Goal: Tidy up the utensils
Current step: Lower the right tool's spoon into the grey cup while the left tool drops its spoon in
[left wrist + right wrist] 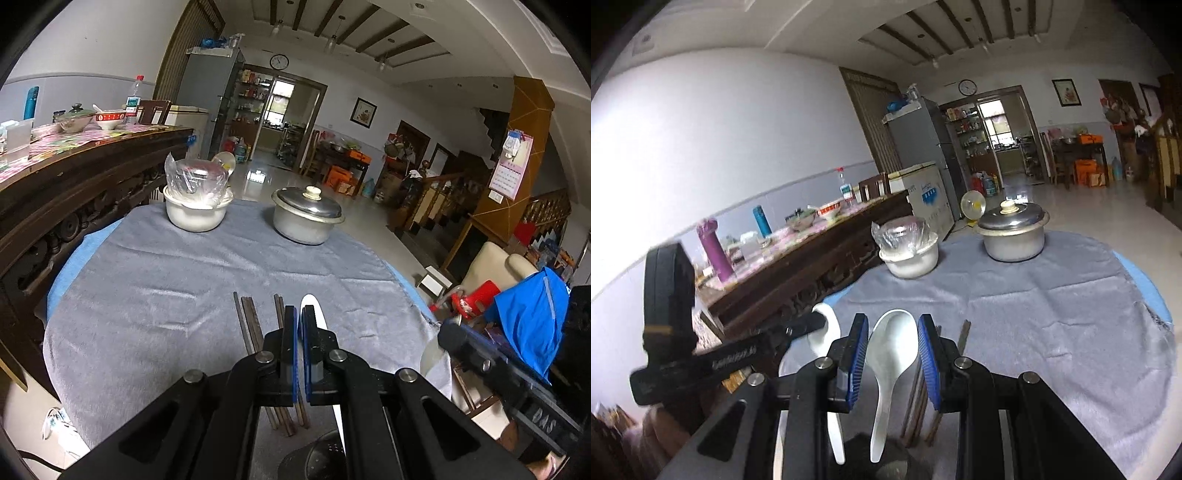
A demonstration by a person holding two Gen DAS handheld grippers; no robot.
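A round table (155,280) draped in a grey cloth (207,266) carries the utensils. In the left wrist view, the left claw (299,314) has its blue pads pressed together, with nothing seen between them, and hangs over the near part of the cloth. Beneath it lie dark wooden chopsticks (251,325), side by side and pointing toward the far edge, with a white ceramic spoon (318,312) just to their right, partly hidden by the claw.

In the right wrist view, the right claw (893,328) is partly spread, and a white spoon (892,343) sits between its blue pads with the bowl end pointing away; whether the pads actually press on the spoon cannot be told. A second white spoon (827,325) shows to the left, its bowl end at the tip of the left claw (812,323), which reaches in from that side. The chopsticks (964,332) lie just right of the right claw.

At the far edge of the table stand a white pot (195,214) topped with a plastic-wrapped bowl (195,177) on the left and a lidded metal pot (306,214) on the right, well apart from the utensils.
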